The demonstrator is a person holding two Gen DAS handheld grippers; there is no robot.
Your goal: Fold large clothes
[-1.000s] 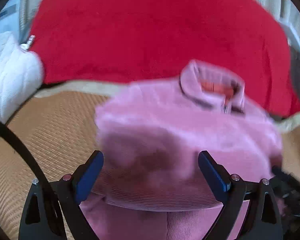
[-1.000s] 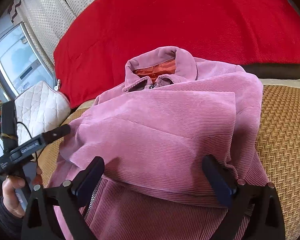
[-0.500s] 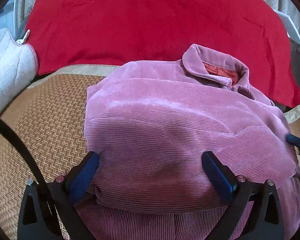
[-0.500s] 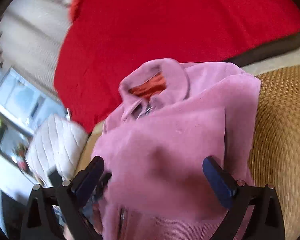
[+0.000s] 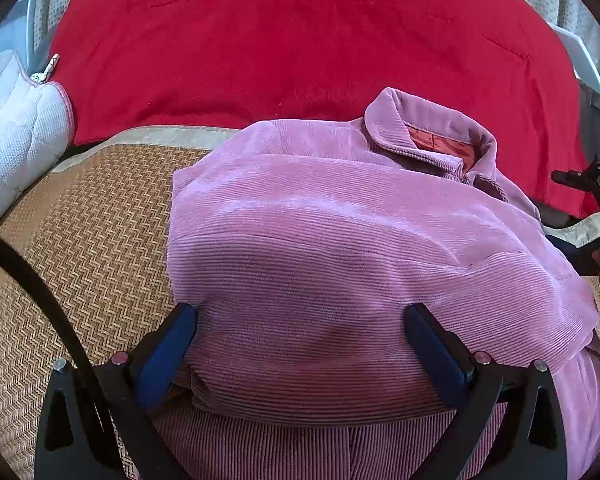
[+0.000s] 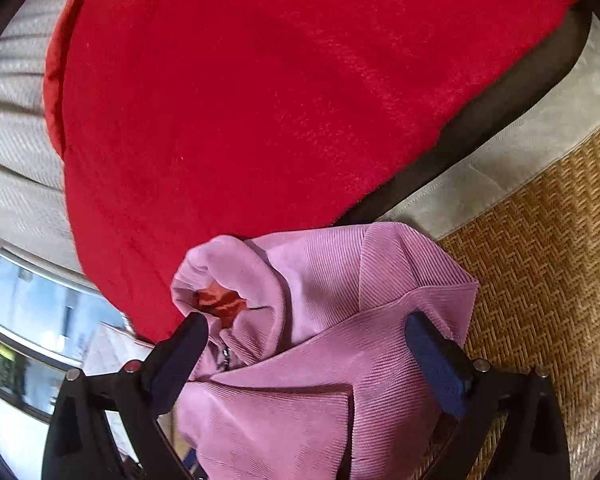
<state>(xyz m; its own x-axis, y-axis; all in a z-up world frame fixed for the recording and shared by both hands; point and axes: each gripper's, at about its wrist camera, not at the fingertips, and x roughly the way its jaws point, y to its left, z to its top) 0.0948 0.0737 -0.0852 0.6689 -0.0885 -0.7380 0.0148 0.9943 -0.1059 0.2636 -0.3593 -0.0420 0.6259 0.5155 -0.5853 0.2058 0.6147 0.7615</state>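
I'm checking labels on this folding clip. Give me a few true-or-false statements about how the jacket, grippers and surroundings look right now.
1. The jacket is pink corduroy. True.
2. The jacket lies on a woven mat. True.
3. The left gripper is shut on the jacket. False: its fingers stand wide apart, open over the fabric.
4. The blanket behind the jacket is blue. False: it is red.
5. The collar shows an orange-red lining inside. True.
6. The right gripper holds a white cushion. False: it is open over the collar end of the jacket and grips nothing; the cushion lies off to the side, in the left wrist view.
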